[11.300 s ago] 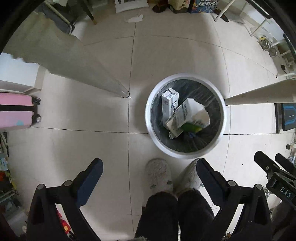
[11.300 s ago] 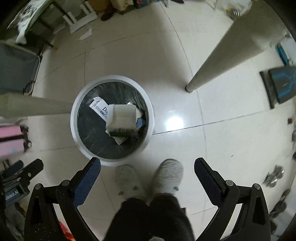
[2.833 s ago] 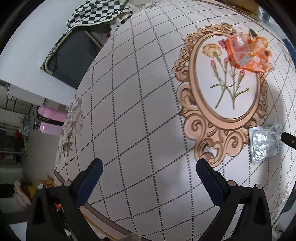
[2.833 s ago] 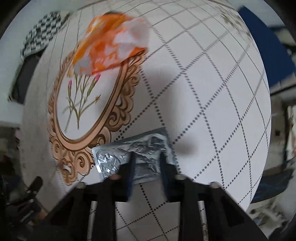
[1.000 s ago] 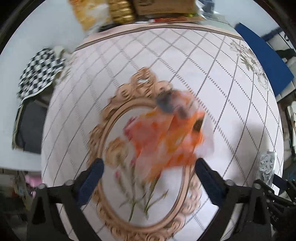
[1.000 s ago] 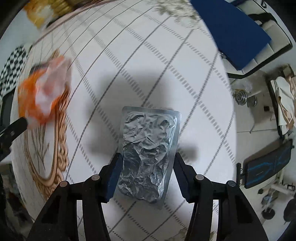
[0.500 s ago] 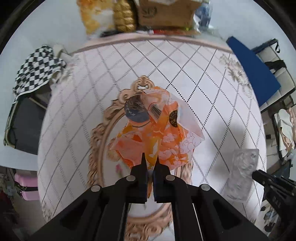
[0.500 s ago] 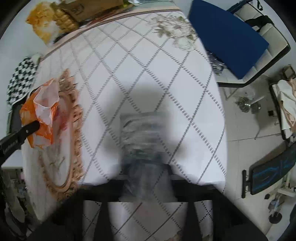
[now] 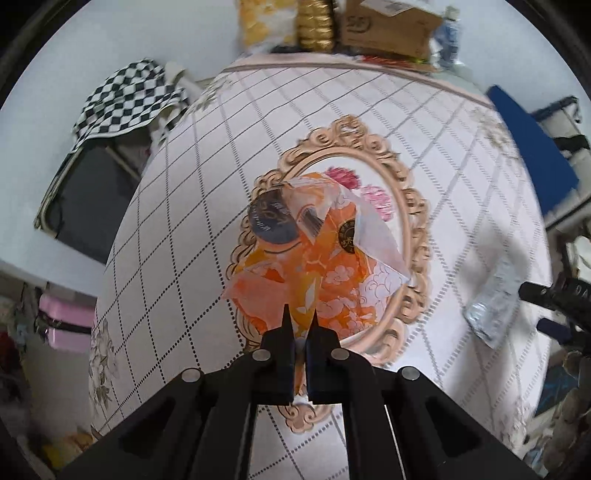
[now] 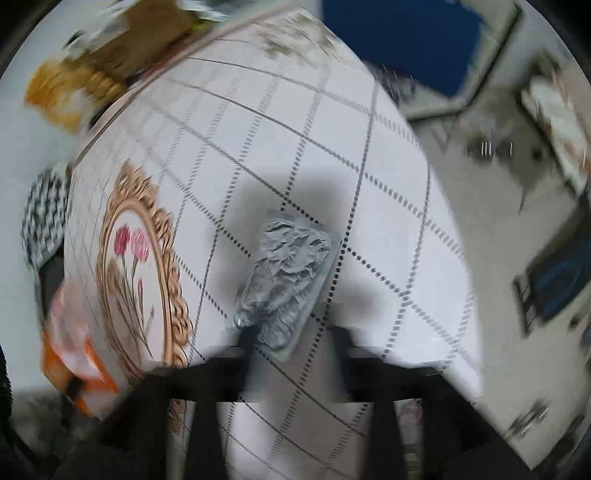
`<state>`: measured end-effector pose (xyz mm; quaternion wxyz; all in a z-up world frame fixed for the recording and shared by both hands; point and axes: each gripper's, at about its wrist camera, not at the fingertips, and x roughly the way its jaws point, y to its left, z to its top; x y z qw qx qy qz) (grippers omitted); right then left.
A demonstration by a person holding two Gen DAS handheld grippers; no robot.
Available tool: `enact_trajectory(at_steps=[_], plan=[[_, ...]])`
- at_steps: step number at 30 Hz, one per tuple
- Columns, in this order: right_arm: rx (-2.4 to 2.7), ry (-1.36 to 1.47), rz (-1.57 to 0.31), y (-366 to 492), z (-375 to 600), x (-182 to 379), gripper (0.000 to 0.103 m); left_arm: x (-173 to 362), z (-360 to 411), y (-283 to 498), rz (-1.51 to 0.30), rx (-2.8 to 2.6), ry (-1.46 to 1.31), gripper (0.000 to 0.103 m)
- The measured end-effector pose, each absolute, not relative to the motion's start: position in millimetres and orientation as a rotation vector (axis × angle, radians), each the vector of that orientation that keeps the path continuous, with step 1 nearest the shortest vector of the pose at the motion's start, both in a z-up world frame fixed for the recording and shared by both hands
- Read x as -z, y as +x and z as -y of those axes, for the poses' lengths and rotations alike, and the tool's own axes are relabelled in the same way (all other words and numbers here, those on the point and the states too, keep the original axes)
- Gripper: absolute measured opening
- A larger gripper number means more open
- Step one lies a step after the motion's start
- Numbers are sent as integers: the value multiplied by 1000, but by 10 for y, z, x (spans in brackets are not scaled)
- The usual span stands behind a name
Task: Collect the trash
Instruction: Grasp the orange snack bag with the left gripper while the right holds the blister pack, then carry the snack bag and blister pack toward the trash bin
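My left gripper (image 9: 300, 321) is shut on the near edge of an orange and white snack wrapper (image 9: 317, 269) and holds it over the gold-framed flower print on the table (image 9: 177, 236). The wrapper also shows at the left edge of the right wrist view (image 10: 70, 354). A crumpled silver foil blister pack (image 10: 286, 284) sits between my right gripper's (image 10: 291, 336) blurred fingers, held above the table; the fingers stand apart around it. It also shows at the right of the left wrist view (image 9: 495, 299).
Snack bags (image 9: 288, 22) and a cardboard box (image 9: 388, 26) stand at the table's far edge. A checkered cloth (image 9: 125, 99) lies over a chair at the left. A blue panel (image 9: 532, 140) and floor clutter are off the right side.
Both grippers have risen from the table with their items. The right wrist view swung left and blurred; the foil pack tilted. The left gripper stays shut on the wrapper.
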<state>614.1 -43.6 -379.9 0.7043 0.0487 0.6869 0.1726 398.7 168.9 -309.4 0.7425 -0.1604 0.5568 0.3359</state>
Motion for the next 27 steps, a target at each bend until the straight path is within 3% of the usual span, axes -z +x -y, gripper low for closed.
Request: enact_trajectory(at_steps=[3,4,5,7,9,10,11,18,27], plan=[[-297,165,-1586,6267,371,4088,80,3225,-1772,4033,-1245,-769,-374,1],[-280,141,-1605,6291,289,4177,80,3244,-1789,4032,-1247,-776,-380,1],[-272,103,-1619,6299,183,4241,86,3264,-1807,4045,-1250,-783,-381,1],[-279,1,-1573,6269,-74,4211,86,3286,-1829,4048,-1255,-791,-378,1],[-263,-165,-1533,6199,-330,4205,84,3298,-1851,4029,-1258,-799,-380,1],[-258,-232,-1508,6149,-430,4192,72,3299,-1868,4013,-1258,-804,-387,1],[-280,-231,-1483,6119,-472,4136,69,3300,-1881,4000,-1258,-807,-394,1],[-380,-224,-1466,6011,-417,3964,67,3159,-1838,3867,-1227,-795,-389,1],[-517,-174,-1352,5445,-27,3255,67,2656,-1548,3420,-1145,-700,-331,1]])
